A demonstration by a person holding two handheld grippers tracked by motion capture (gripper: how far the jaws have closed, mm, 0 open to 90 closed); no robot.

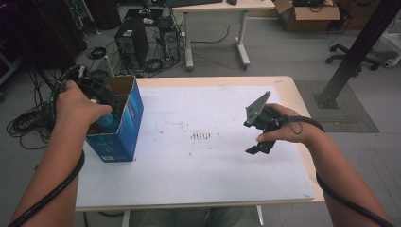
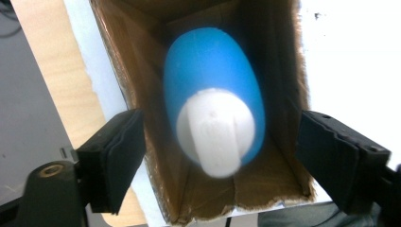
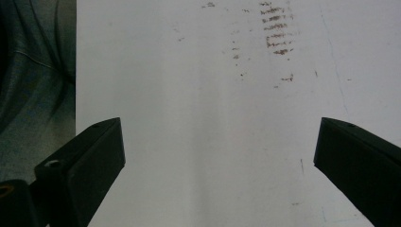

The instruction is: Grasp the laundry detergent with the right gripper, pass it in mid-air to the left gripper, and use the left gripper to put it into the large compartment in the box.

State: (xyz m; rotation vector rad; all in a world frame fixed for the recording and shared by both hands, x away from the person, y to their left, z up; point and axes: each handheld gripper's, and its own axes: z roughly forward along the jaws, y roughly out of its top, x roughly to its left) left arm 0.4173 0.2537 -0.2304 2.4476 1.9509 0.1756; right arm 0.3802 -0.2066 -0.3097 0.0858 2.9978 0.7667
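A blue bottle with a white cap (image 2: 215,101) stands inside the open blue cardboard box (image 1: 126,124) at the counter's (image 1: 208,179) left edge, cap pointing up at the left claw (image 2: 215,156) poised directly above. Its jaws flank the bottle, spread clear of it, gripping nothing. The right claw (image 1: 257,137), wide open and empty, hovers well apart over the bare white counter.
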